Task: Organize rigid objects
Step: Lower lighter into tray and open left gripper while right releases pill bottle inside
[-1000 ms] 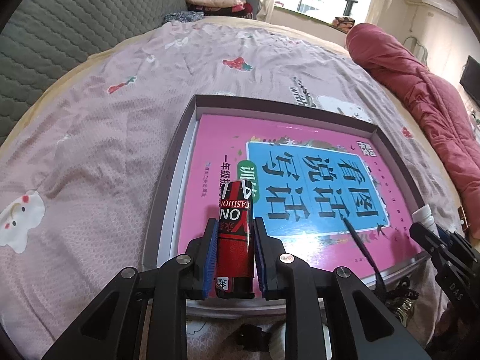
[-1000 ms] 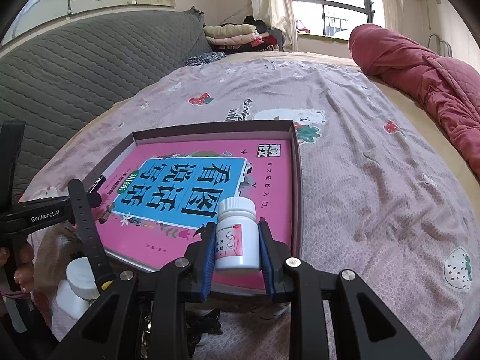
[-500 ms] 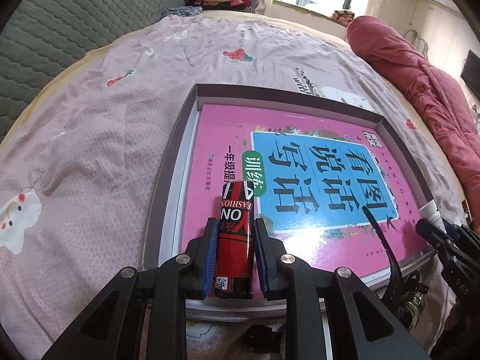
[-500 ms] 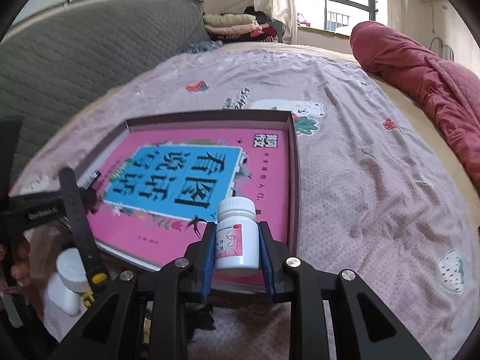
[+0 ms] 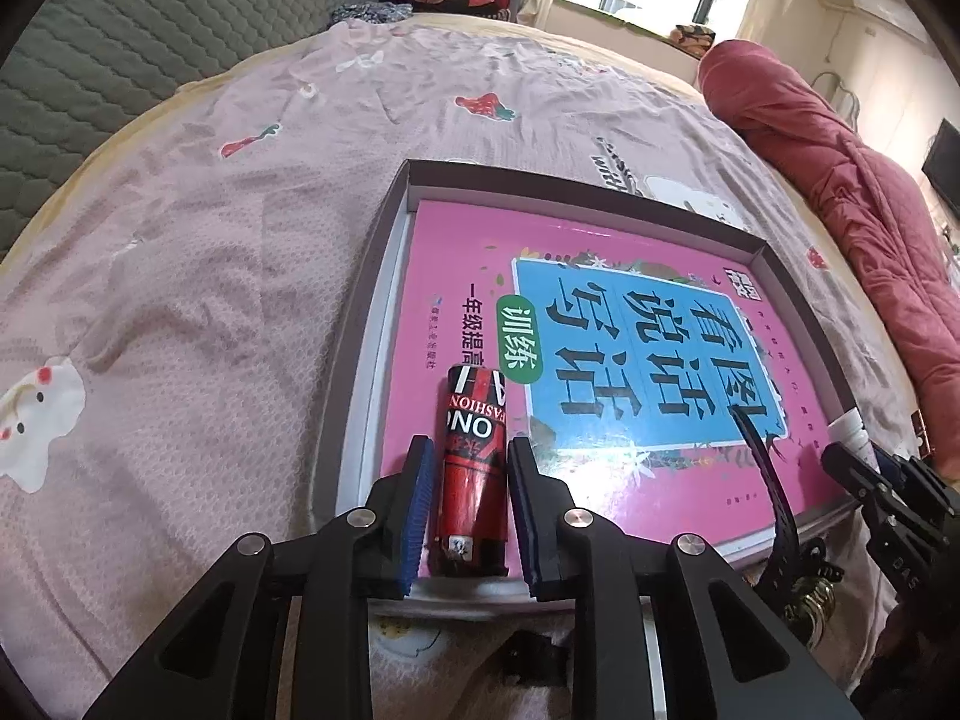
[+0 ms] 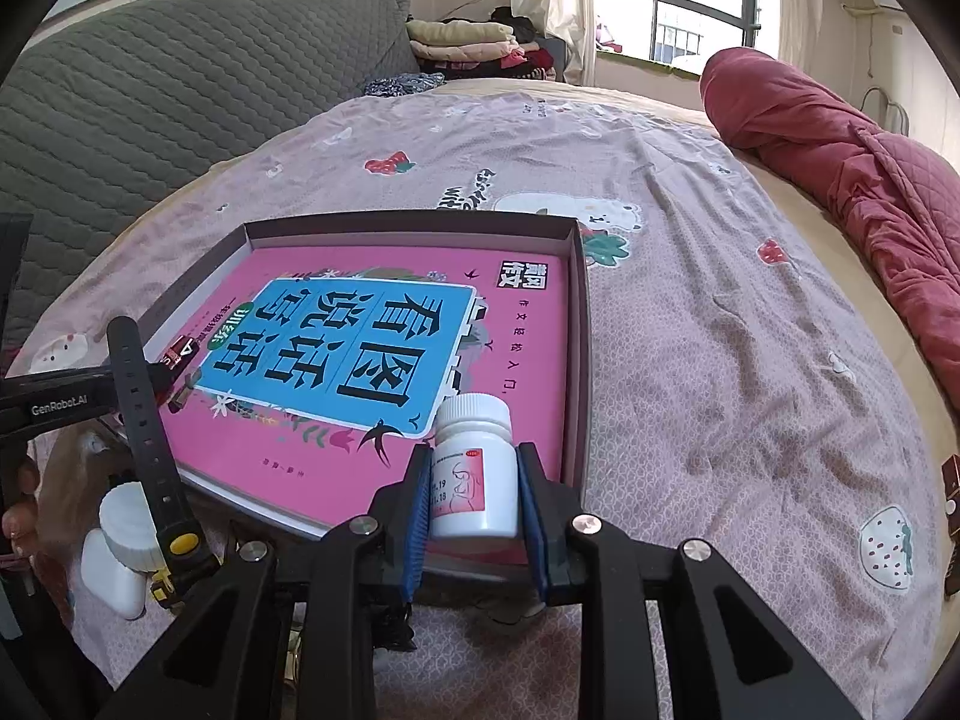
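So the whole thing is happening on my bed, pink bedsheet (image 5: 198, 276) with the little strawberry and cartoon prints, rolled-up red quilt (image 6: 840, 144) off to the right side. Sitting on the sheet is a shallow cardboard box lid (image 5: 384, 276) I'm using as a tray, and lying flat inside it is a pink workbook (image 5: 600, 324) with a big blue title panel, which pretty much fills the floor of the tray and gives a firm surface on a soft mattress. That's why I'm parking the small stuff on it. My left gripper (image 5: 469, 498) has the red cylinder with FASHION lettering (image 5: 473, 468) between its blue pads, lying lengthwise on the near-left corner of the book; from the left camera the pads look slightly backed off on both sides, so I'd say it's letting go rather than squeezing. My right gripper (image 6: 474, 498) is clamped on a white pill bottle (image 6: 474, 474), upright, cap up, at the near-right corner of the tray, and I can't tell whether its base is touching down. Outside the tray near my left hand there's another white bottle (image 6: 117, 546) on its side, which I'm guessing goes in next.
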The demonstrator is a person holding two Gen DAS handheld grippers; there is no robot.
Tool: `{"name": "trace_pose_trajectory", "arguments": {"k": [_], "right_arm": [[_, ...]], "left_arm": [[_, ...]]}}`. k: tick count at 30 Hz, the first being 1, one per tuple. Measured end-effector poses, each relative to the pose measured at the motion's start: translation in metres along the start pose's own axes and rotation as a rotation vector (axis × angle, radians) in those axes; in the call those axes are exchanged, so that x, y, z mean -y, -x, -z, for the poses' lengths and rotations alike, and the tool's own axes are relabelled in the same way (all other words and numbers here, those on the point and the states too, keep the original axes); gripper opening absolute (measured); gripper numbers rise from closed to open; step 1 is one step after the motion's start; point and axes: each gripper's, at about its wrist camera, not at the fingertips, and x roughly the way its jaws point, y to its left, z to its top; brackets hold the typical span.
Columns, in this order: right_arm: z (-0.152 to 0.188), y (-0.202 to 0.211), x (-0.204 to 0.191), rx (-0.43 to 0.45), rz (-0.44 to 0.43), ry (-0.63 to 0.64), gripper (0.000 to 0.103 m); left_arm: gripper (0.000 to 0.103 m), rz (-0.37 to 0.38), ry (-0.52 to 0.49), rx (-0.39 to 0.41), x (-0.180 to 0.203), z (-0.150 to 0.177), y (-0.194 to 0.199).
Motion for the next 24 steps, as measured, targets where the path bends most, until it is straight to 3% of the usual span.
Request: {"name": "trace_pose_trajectory", "arguments": {"k": [10, 24], "right_arm": [[0.001, 0.002, -0.001, -0.002, 0.0, 0.002, 0.027], [0.003, 0.003, 0.0, 0.001, -0.009, -0.011, 0.027]], "left_arm": [[0.038, 0.024, -0.031, 0.025, 0.003, 0.008, 0.019], [0.039, 0.04, -0.021, 0.034, 0.003, 0.007, 0.029]]}}
